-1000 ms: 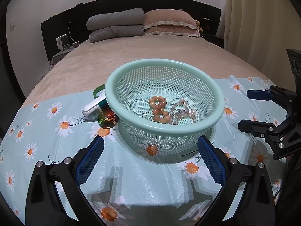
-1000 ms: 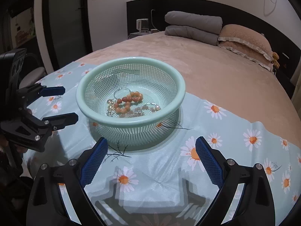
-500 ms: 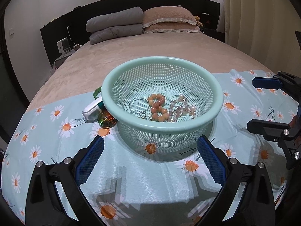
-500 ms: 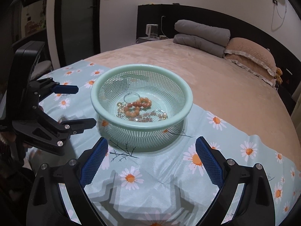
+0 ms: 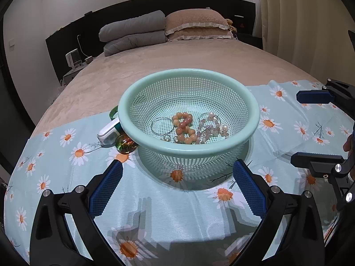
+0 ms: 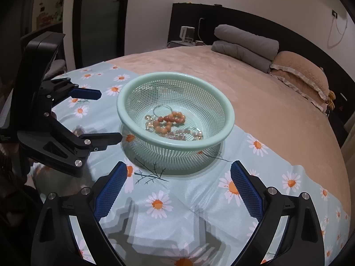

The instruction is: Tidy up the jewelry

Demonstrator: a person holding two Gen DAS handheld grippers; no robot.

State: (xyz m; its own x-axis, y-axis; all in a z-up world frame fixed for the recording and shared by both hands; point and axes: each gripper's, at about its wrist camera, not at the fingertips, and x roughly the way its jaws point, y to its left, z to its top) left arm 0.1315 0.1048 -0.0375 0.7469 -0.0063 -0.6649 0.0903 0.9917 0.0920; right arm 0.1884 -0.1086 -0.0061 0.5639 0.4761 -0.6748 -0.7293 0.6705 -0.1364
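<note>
A mint-green mesh basket (image 5: 253,119) (image 6: 228,119) stands on a daisy-print cloth (image 5: 177,210). Inside lie an orange bead bracelet (image 5: 184,127) (image 6: 169,122), a pale pearl and crystal bracelet (image 5: 210,126) (image 6: 188,134) and thin silver rings (image 5: 160,125). Beside the basket's left lie a green bangle (image 5: 112,113), a white case (image 5: 108,132) and an amber-green stone (image 5: 126,143). My left gripper (image 5: 177,186) (image 6: 106,116) is open and empty in front of the basket. My right gripper (image 6: 178,186) (image 5: 310,126) is open and empty, to the basket's right.
The cloth lies on a beige bed (image 5: 177,62) with grey and beige pillows (image 5: 164,31) at the headboard. A nightstand with a white appliance (image 5: 73,58) stands at the left. Curtains (image 5: 299,22) hang on the right.
Both grippers have drawn back and up from the basket, which now looks smaller and farther. Both stay open. The jewelry has not moved.
</note>
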